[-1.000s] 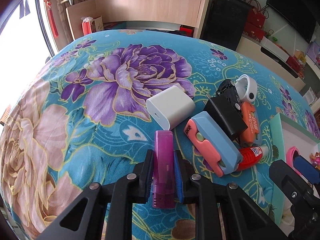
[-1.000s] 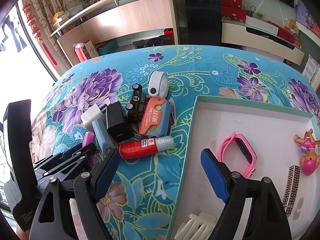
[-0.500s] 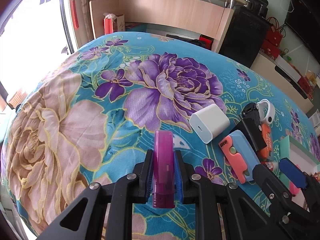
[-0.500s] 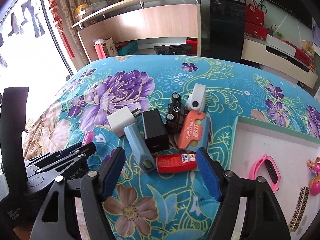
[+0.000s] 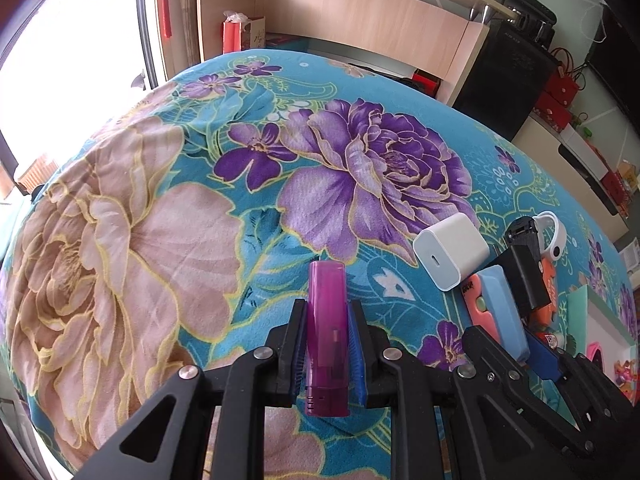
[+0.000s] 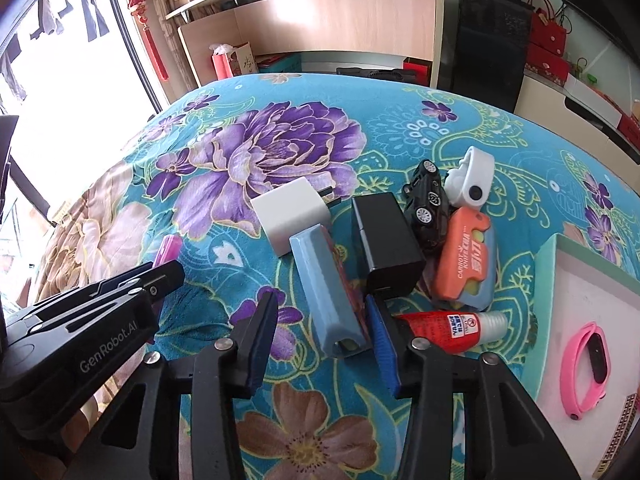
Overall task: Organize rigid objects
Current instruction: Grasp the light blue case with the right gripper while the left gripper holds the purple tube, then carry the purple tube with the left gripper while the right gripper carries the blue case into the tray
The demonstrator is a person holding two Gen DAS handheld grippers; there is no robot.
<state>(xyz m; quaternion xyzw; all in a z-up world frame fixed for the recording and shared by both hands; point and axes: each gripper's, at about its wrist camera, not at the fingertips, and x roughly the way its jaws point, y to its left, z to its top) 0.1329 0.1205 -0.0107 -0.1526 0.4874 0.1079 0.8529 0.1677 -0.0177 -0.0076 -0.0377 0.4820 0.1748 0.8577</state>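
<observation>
My left gripper is shut on a translucent purple lighter, held above the floral cloth to the left of the pile. In the right wrist view it shows as a black clamp at the left. My right gripper points down at the pile with its jaws closing. A light blue and pink utility knife lies between them, against the right pad, with a gap still showing on the left side. A red glue tube lies just right of that pad.
A white charger, a black adapter, a black toy car, a white strap gadget and an orange knife crowd the pile. The green-rimmed tray at the right holds a pink wristband.
My right gripper has swung left from over the tray to the pile, and its jaws have narrowed around the blue knife. The left gripper has carried the lighter leftward, away from the pile.
</observation>
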